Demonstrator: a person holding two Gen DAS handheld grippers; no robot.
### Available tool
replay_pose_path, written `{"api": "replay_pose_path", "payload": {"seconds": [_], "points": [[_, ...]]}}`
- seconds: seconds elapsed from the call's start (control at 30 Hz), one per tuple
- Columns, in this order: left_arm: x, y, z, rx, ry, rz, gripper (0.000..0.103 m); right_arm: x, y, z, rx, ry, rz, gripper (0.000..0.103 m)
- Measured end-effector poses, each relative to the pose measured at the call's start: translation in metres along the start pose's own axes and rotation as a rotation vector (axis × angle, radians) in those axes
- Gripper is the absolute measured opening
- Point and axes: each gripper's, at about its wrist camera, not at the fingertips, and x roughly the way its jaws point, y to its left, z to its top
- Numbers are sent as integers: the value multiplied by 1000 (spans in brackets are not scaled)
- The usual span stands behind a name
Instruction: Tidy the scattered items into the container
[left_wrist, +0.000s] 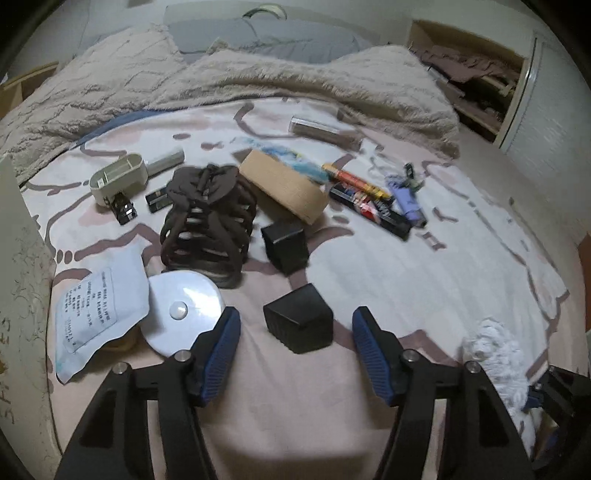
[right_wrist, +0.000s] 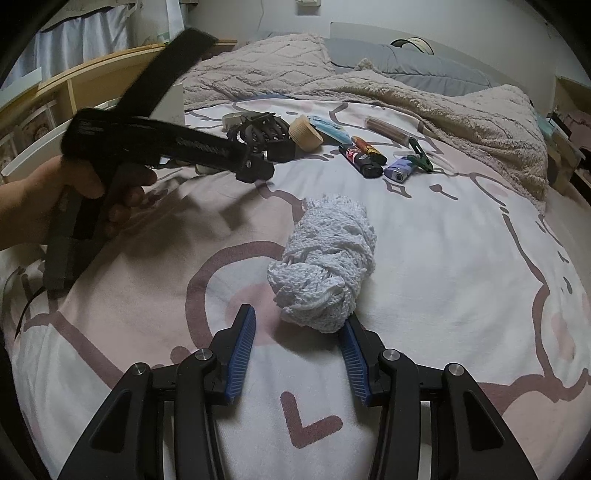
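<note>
Left claw (left_wrist: 295, 354) half open, empty; small black box (left_wrist: 298, 322) lies between our fingertips at lower centre, untouched. We judge box light, stiff, smooth: pinch flat sides.

Right claw (right_wrist: 299, 347) half open; white knit bundle (right_wrist: 325, 262) brushes right finger, ungripped. Soft, light.

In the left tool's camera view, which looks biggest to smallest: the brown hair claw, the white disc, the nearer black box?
1. Hair claw.
2. White disc.
3. Nearer black box.
The disc and box lie closer to the camera, so true sizes are unsure.
</note>
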Motion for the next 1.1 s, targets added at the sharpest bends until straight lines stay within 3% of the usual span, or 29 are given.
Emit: {"api": "replay_pose_path", "payload": {"seconds": [0.13, 0.3, 0.47, 0.97, 1.07, 1.1], "points": [[0, 5, 1, -11, 4, 9, 34, 0, -1, 0, 5, -3, 5, 47], [-7, 7, -1, 24, 18, 5, 34, 0, -2, -1, 12, -3, 13, 47], [-26, 10, -9, 42, 42, -51, 34, 1, -4, 0, 19, 0, 18, 48], [-77, -5, -66, 220, 135, -159, 34, 1, -4, 2, 34, 19, 16, 53], [-77, -10, -78, 272, 179, -151, 34, 2, -3, 2, 30, 21, -26, 63], [-78, -12, -81, 292, 188, -146, 34, 2, -3, 2, 33, 21, -47, 71]]}}
